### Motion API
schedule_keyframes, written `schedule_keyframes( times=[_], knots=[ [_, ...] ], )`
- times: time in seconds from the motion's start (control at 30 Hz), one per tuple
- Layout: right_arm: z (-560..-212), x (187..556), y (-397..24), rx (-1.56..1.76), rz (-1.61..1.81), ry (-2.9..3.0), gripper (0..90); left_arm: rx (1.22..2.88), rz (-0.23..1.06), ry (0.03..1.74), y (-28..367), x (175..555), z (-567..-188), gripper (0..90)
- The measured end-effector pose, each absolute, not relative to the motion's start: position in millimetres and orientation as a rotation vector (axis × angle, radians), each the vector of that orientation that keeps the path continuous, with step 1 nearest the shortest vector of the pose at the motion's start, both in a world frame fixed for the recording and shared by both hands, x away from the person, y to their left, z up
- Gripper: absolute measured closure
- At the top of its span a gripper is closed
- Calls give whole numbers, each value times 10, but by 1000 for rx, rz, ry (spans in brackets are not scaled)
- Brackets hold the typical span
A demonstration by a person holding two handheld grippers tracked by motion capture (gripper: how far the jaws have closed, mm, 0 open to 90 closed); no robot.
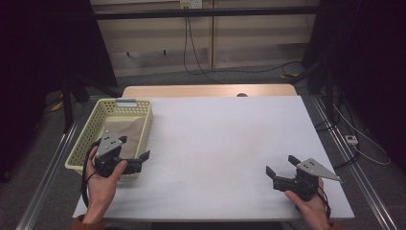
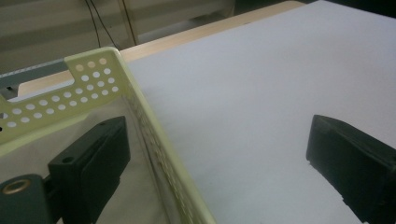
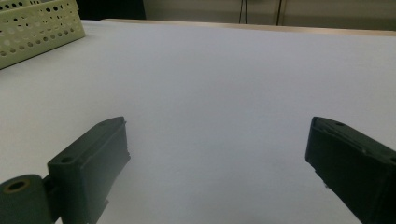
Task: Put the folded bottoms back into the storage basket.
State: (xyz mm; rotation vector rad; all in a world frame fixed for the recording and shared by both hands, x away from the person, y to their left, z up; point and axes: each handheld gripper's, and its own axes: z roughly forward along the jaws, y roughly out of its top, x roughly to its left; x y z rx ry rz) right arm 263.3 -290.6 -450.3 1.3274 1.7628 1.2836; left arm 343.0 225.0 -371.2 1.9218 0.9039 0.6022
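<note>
A pale yellow perforated basket stands at the table's left edge with a flat brown sheet lying in it. My left gripper, held in a hand, hovers at the basket's near right corner and is open. In the left gripper view the left gripper straddles the basket wall: one jaw is over the brown sheet, the other over the white tabletop. My right gripper is open above the table's near right corner. The right gripper holds nothing, with the basket far off to its left.
The white tabletop is bare from the basket to the right edge. A wooden strip runs along its far side. Cables and a power strip lie on the floor to the right.
</note>
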Motion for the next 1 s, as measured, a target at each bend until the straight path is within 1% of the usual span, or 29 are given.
schedule_keyframes(
  times=[0.07,0.17,0.23,0.43,0.67,0.83,0.93,1.0],
  knots=[
    [-4503,2634,-2903,1330,1286,1761,56,1934,589,896,2205,3446,-3718,63],
    [-4503,2635,-2902,1332,1286,1761,55,1918,616,892,2138,3441,-3741,57],
    [-4504,2636,-2902,1333,1287,1763,55,1929,588,878,2096,3447,-3761,55],
    [-4504,2635,-2900,1331,1289,1764,55,1942,568,876,1986,3478,-3778,55],
    [-4506,2638,-2901,1332,1290,1767,55,1942,511,835,1844,3528,-3791,56],
    [-4506,2639,-2899,1330,1290,1769,55,1971,518,822,1696,3536,-3811,56],
    [-4505,2638,-2898,1327,1289,1771,55,1962,470,838,1614,3543,-3843,67],
    [-4507,2639,-2899,1327,1289,1773,55,1974,480,820,1550,3537,-3869,67]
  ],
)
